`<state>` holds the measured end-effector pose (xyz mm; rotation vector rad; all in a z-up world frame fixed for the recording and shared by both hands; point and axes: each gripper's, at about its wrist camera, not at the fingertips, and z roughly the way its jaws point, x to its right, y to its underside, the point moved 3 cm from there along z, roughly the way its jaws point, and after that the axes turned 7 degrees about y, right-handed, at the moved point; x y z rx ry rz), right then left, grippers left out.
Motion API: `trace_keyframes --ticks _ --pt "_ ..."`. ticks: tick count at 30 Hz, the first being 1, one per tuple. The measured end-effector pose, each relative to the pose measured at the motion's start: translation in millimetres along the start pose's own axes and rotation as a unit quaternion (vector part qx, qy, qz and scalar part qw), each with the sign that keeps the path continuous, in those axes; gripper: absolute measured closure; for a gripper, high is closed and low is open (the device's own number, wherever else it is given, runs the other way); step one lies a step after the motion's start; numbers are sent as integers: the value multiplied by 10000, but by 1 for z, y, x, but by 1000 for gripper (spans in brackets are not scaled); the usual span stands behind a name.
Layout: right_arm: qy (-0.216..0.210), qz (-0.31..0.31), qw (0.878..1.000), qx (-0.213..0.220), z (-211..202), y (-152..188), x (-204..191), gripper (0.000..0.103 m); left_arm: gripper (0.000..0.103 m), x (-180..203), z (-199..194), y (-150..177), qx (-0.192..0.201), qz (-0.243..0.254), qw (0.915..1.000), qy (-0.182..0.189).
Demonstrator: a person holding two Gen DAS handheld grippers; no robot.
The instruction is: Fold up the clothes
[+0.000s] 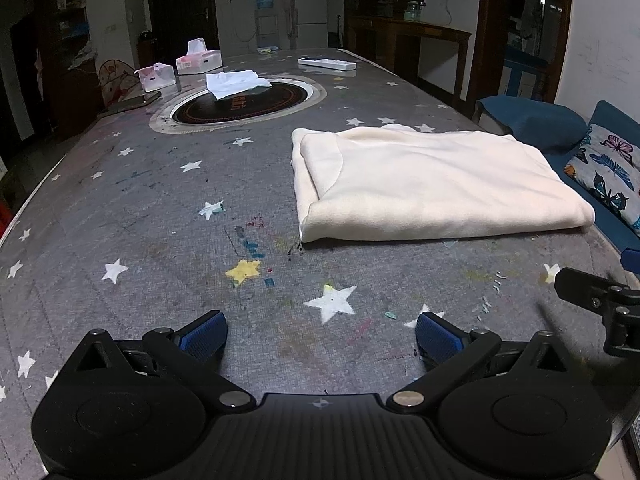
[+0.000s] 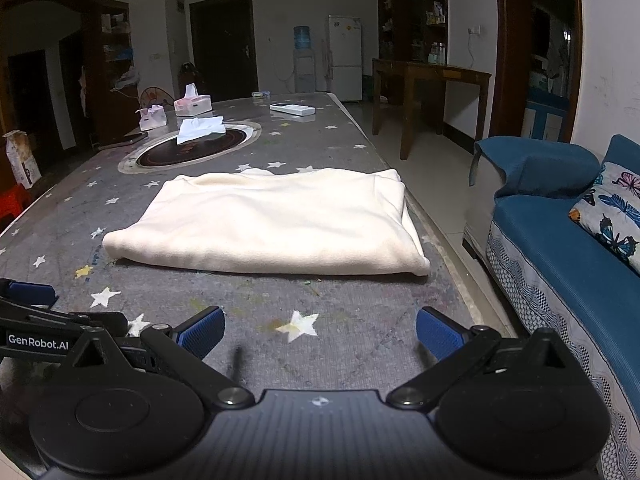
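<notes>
Both claws released, nothing held. Left gripper (image 1: 321,336): blue pads wide apart, over bare cloth, holding nothing. Right gripper (image 2: 320,332): same, pads spread, empty.

Cream garment (image 1: 432,184) is folded into a flat rectangular bundle on the grey star-print table cover (image 1: 160,208). In the left wrist view it sits at about 1 o'clock from the left gripper, well apart from the pads. In the right wrist view the garment (image 2: 272,220) is at 12 o'clock, dead ahead, near fold edge facing the gripper with a strip of cover between. Its right edge runs close to the table's right edge. Layered fold edges show on its left side in the left view.

The grippers sit side by side: part of the right one shows at 3 o'clock in the left view, part of the left one at 9 o'clock in the right view.

Beyond the garment, 11 o'clock: round dark inset plate (image 1: 240,106) in the table, with a white tissue pack (image 1: 236,83) lying on it. Further back, two tissue boxes (image 1: 199,61) and a white remote (image 1: 327,63) at 12 o'clock near the far end. Dark phone-like slab (image 1: 132,103) near the left edge.

Blue sofa (image 2: 560,240) with a butterfly-print cushion (image 2: 616,216) at 3 o'clock off the table. White fridge (image 2: 345,56) and water dispenser (image 2: 303,52) on the far wall.
</notes>
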<state>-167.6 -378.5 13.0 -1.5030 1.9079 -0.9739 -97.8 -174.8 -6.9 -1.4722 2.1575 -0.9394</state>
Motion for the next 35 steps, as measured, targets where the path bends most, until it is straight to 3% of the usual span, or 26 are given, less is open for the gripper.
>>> trace_keyframes --ticks 35 --pt "30 5 10000 -34 3 -2 -2 0 0 0 2 -2 -28 -18 10000 29"
